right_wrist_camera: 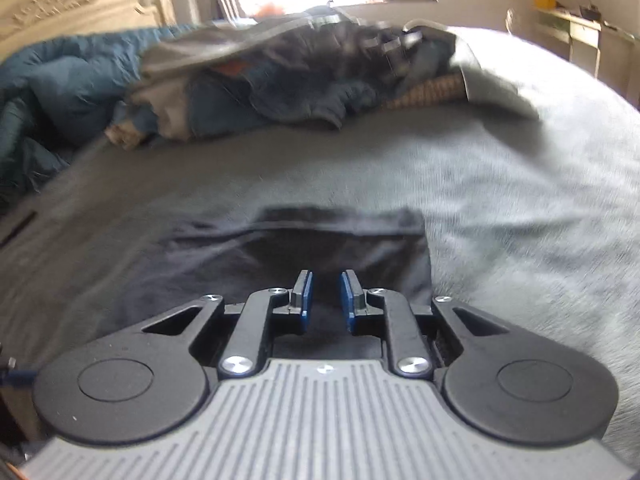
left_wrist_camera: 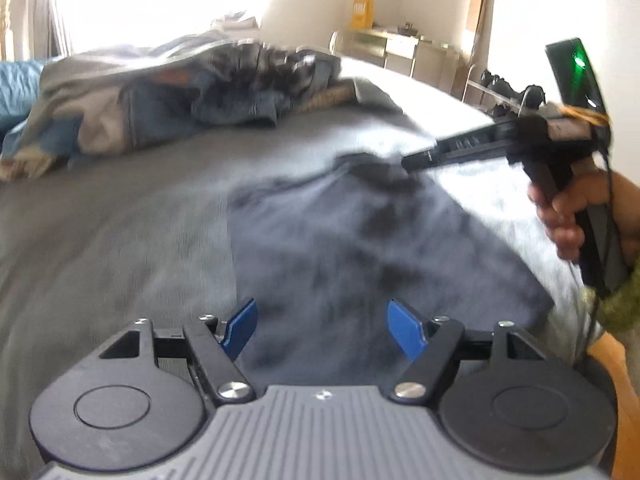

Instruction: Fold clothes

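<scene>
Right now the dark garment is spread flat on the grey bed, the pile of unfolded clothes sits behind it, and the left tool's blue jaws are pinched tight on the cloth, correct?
Not quite. The left gripper has its jaws spread wide above the dark garment, gripping nothing, as the left wrist view shows. The rest holds: the garment lies flat on the grey bed, with the pile of unfolded clothes behind it.

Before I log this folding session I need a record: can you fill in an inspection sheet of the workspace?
Surface: grey bed cover, rumpled.
Job's things: dark garment lying flat in front; unfolded clothes pile behind.
Clutter: blue duvet bunched at the headboard end.
Grippers: left hand-held gripper open above the garment; right hand-held gripper nearly closed at the garment's far corner, grip unclear.
Cables: thin wire by the person's hand.
Surroundings: desk, bright window.
</scene>
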Motion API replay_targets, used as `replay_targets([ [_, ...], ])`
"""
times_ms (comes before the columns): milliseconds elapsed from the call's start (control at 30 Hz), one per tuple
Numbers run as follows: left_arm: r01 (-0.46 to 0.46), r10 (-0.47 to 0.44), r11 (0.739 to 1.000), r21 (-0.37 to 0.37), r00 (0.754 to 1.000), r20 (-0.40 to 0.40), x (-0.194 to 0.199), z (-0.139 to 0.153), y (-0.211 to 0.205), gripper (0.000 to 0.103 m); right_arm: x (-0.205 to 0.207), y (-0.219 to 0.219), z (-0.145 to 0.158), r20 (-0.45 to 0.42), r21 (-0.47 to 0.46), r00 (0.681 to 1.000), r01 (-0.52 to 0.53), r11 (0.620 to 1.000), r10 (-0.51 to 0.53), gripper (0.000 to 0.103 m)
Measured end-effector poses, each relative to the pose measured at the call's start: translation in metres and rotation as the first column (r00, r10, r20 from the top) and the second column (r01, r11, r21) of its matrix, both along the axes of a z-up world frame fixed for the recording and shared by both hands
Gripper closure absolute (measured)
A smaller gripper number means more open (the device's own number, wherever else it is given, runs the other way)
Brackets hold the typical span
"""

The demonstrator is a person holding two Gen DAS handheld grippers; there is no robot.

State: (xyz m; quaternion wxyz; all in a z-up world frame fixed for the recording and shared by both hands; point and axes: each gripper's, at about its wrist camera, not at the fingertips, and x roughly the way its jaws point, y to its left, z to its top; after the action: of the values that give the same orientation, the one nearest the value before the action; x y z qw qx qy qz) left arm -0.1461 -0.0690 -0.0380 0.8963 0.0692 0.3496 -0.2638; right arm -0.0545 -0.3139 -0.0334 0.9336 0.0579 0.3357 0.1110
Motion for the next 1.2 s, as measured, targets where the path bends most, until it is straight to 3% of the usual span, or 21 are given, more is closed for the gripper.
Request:
replay_targets([
  [233, 0.088, -0.090, 0.996, 0.027, 0.992, 0.084, 0.055, -0.017, -0.040, 0.031, 0.022, 0.013, 0.002, 0.008, 0.001, 0.998, -0.066, 0.998, 0.066, 0.088],
  [333, 0.072, -0.074, 0.996, 0.058, 0.996, 0.044, 0.077, -0.040, -0.046, 0.031, 0.035, 0.026, -0.011, 0.008, -0.069, 0.995, -0.095, 0.993, 0.095, 0.088],
  [433, 0.048, -0.048, 0.999, -0.006, 0.999, -0.021, 0.089, -0.054, -0.035, 0.029, 0.050, 0.029, -0.030, -0.005, -0.141, 0.995, -0.100, 0.985, 0.100, 0.089],
  [500, 0.056, -0.056, 0.998, -0.028, 0.998, -0.017, 0.089, -0.049, -0.030, 0.030, 0.055, 0.023, -0.033, -0.020, -0.109, 0.995, -0.095, 0.990, 0.094, 0.089],
  [633, 0.079, -0.079, 0.992, -0.094, 0.997, 0.006, 0.094, -0.038, -0.023, 0.030, 0.053, 0.020, -0.011, 0.003, -0.035, 0.990, -0.139, 0.990, 0.139, 0.088],
  [767, 0.039, -0.047, 0.993, -0.111, 0.996, -0.076, 0.122, -0.050, -0.027, 0.030, 0.076, 0.027, -0.020, -0.038, -0.003, 0.984, -0.175, 0.985, 0.175, 0.088],
  [833, 0.014, -0.031, 0.987, -0.160, 0.995, -0.100, 0.128, -0.050, -0.015, 0.030, 0.094, 0.023, -0.035, -0.083, 0.004, 0.989, -0.124, 0.992, 0.124, 0.088],
  [967, -0.017, -0.006, 0.973, -0.231, 0.995, -0.098, 0.122, -0.038, 0.019, 0.030, 0.085, -0.014, -0.026, -0.079, 0.176, 0.996, -0.034, 0.984, 0.048, 0.087],
  [1000, -0.028, 0.004, 0.970, -0.240, 0.995, -0.100, 0.119, -0.036, 0.028, 0.030, 0.074, -0.025, -0.019, -0.052, 0.212, 0.997, -0.036, 0.977, 0.048, 0.085],
  [1033, -0.040, 0.013, 0.968, -0.249, 0.994, -0.110, 0.116, -0.034, 0.037, 0.029, 0.060, -0.037, -0.012, -0.031, 0.238, 0.999, -0.034, 0.971, 0.042, 0.074],
  [1067, -0.054, 0.018, 0.964, -0.259, 0.990, -0.140, 0.113, -0.035, 0.045, 0.028, 0.045, -0.051, -0.007, -0.012, 0.259, 0.999, -0.028, 0.965, 0.033, 0.056],
  [1133, -0.080, 0.016, 0.952, -0.295, 0.977, -0.214, 0.106, -0.039, 0.060, 0.028, 0.017, -0.077, -0.004, -0.007, 0.302, 1.000, 0.002, 0.953, 0.001, 0.042],
  [1200, -0.102, 0.003, 0.936, -0.337, 0.960, -0.282, 0.099, -0.045, 0.072, 0.028, -0.007, -0.102, -0.013, -0.052, 0.376, 0.999, 0.027, 0.926, -0.008, 0.041],
])
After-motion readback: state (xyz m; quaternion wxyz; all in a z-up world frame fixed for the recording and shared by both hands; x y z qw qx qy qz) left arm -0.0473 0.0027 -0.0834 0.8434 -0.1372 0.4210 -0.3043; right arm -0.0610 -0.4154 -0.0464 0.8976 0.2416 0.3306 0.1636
